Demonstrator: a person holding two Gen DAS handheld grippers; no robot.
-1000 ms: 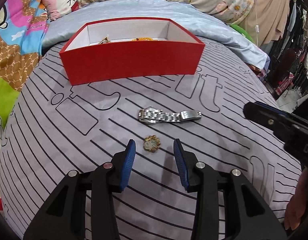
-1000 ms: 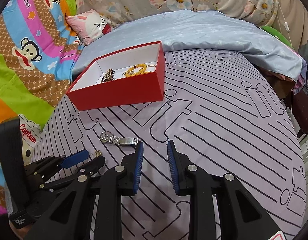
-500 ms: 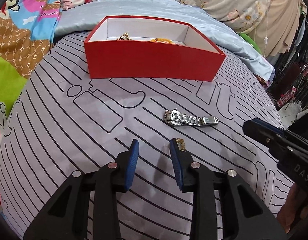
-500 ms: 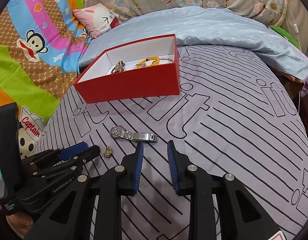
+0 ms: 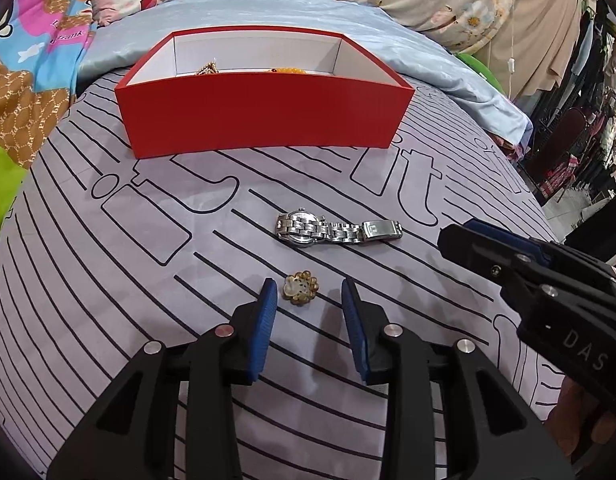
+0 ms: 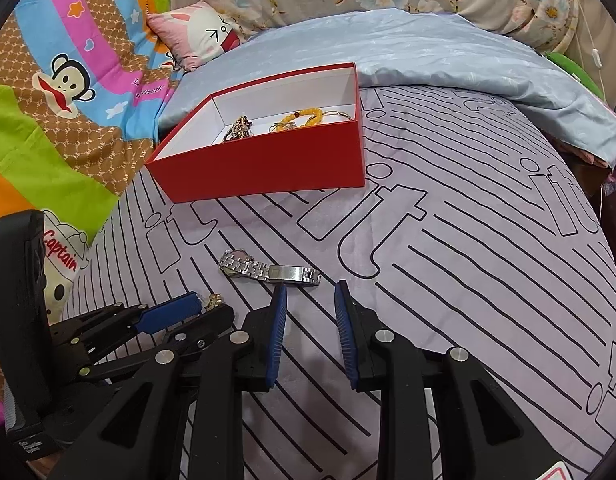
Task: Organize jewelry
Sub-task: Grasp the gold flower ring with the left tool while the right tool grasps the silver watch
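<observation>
A small gold flower brooch (image 5: 300,289) lies on the purple striped bedsheet, between the tips of my open left gripper (image 5: 308,292), nearer the left finger. It also shows in the right wrist view (image 6: 213,300). A silver wristwatch (image 5: 337,230) lies flat just beyond it, and shows in the right wrist view (image 6: 268,270) too. A red box (image 5: 264,124) with a white inside stands farther back and holds a gold chain (image 6: 238,128) and a yellow bead bracelet (image 6: 304,117). My right gripper (image 6: 310,294) is open and empty, just short of the watch clasp.
A light blue quilt (image 6: 428,52) lies behind the box. Colourful cartoon bedding (image 6: 60,92) and a pink pillow (image 6: 196,36) are at the left. The bed edge drops off at the right, with clothes racks (image 5: 580,128) beyond.
My left gripper has shifted right, so the brooch is between its fingertips instead of beside the right finger. The right gripper has moved closer to the watch.
</observation>
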